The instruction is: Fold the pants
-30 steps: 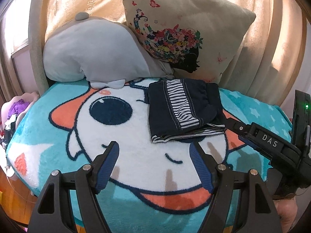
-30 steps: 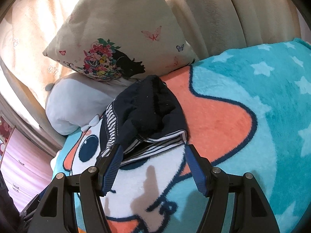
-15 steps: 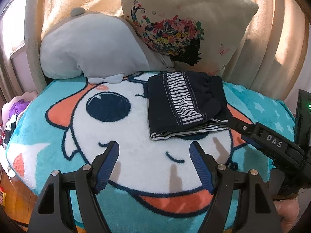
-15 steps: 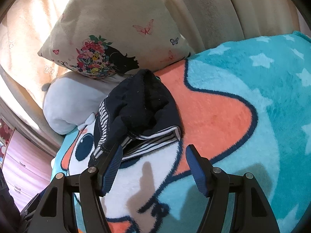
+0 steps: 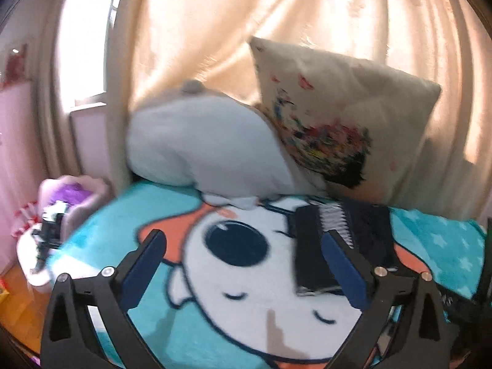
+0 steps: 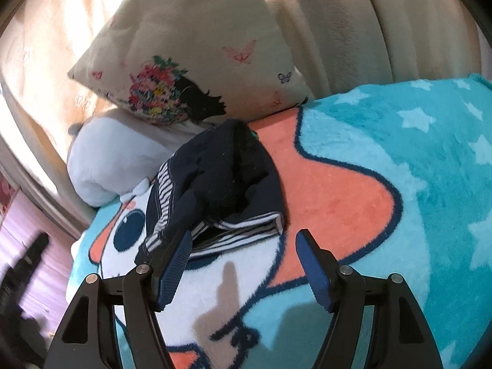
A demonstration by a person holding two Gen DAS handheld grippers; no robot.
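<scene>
The folded navy pants (image 5: 310,255) with a striped band lie on the cartoon fleece blanket (image 5: 246,295) in front of the pillows. My left gripper (image 5: 244,236) hovers over the blanket left of the pants, its jaws opening wide with nothing between them; its right finger (image 5: 344,267) overlaps the pants in the blurred view. In the right wrist view the pants (image 6: 221,178) sit as a rumpled folded stack with the striped hem facing me. My right gripper (image 6: 244,235) is just short of that hem, jaws opening slightly, pads clear of the cloth.
A floral cushion (image 5: 338,117) and a grey plush pillow (image 5: 209,147) lean against the beige curtain (image 5: 215,30) behind the pants. A pink basket (image 5: 70,196) of clutter stands off the bed's left edge. The turquoise starred blanket (image 6: 399,169) spreads to the right.
The left gripper has risen and tipped upward, showing more curtain, and its jaws have spread much wider. The right gripper's view has hardly shifted; the pants lie as before.
</scene>
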